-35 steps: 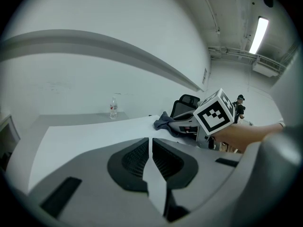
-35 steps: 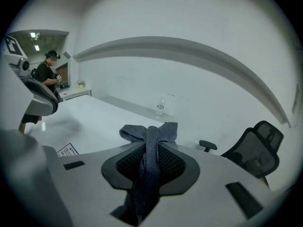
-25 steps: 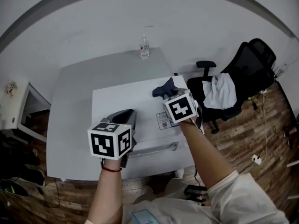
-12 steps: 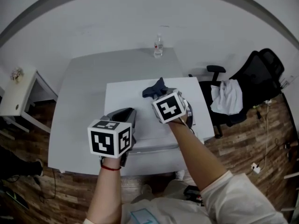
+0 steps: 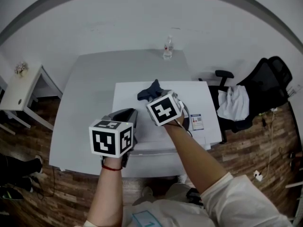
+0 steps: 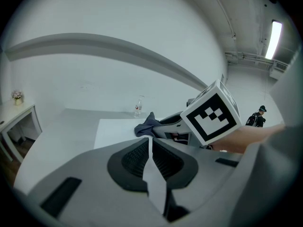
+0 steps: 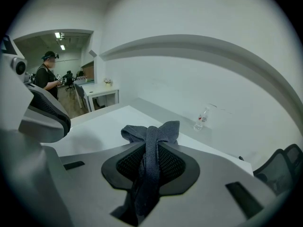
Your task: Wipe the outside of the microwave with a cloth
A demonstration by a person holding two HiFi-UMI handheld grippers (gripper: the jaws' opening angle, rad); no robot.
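Note:
The white microwave (image 5: 203, 98) stands on a grey table (image 5: 85, 103), seen from above in the head view. On the left part of its top lies a dark blue-grey cloth (image 5: 148, 91), and my right gripper (image 5: 155, 96) is shut on it. In the right gripper view the cloth (image 7: 151, 136) bunches up between the pads. My left gripper (image 5: 129, 113) hovers at the microwave's front left corner, shut with nothing in it. In the left gripper view its jaws (image 6: 150, 143) meet at the tips, with the cloth (image 6: 146, 124) beyond them.
A water bottle (image 5: 167, 48) stands at the table's far edge. An office chair (image 5: 251, 96) draped with white fabric is to the right, and a small white side table (image 5: 21, 91) is to the left. A label (image 5: 196, 122) lies on the microwave's top. A person (image 7: 47, 77) stands far off.
My right gripper has dragged the cloth leftward across the microwave's top, uncovering the label. The left gripper has stayed in place. The head camera has swung.

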